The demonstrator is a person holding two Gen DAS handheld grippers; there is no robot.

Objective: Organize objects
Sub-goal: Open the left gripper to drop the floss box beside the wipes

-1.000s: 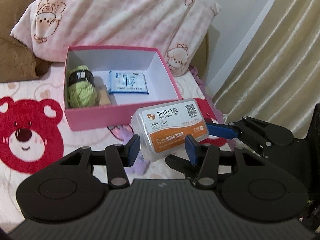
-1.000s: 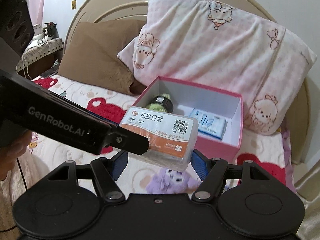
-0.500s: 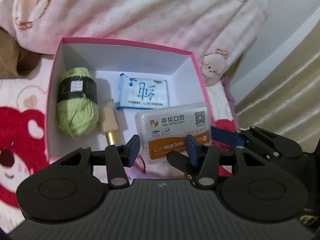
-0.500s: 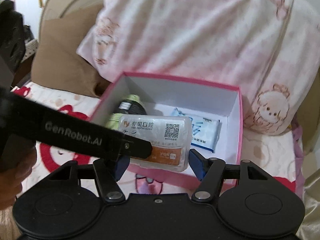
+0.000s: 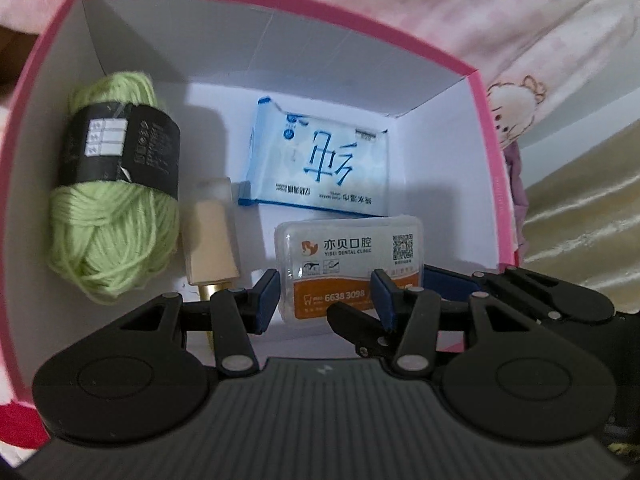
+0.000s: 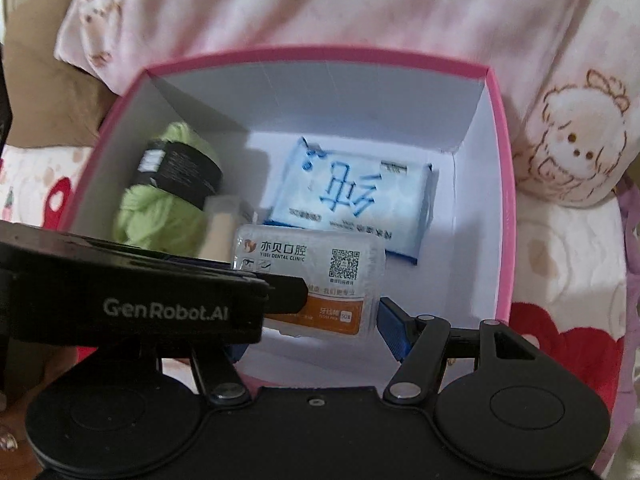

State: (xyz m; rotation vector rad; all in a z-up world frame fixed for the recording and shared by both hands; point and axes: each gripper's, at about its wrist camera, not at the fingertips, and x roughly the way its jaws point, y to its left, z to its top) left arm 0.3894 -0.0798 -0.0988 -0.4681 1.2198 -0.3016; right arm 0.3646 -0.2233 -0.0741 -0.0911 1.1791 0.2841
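Observation:
A clear dental floss box (image 5: pixel 350 268) with an orange label is held inside the pink box (image 5: pixel 486 152), low at its front right. Both grippers grip it: my left gripper (image 5: pixel 325 300) is shut on its near end, and my right gripper (image 6: pixel 312 334) is shut on it from the right side; the box also shows in the right wrist view (image 6: pixel 308 280). In the pink box (image 6: pixel 502 184) lie a green yarn ball (image 5: pixel 112 204), a beige bottle with a gold cap (image 5: pixel 212 244) and a blue tissue pack (image 5: pixel 320 168).
A pink pillow with cartoon prints (image 6: pixel 360 8) leans behind the box. A brown pillow (image 6: pixel 36 92) is at the left. The bedsheet with red bear prints (image 6: pixel 568 344) surrounds the box. A beige curtain (image 5: pixel 580 220) hangs at the right.
Both grippers have carried the floss box forward and down, from above the bedsheet in front of the pink box into the box's front right part.

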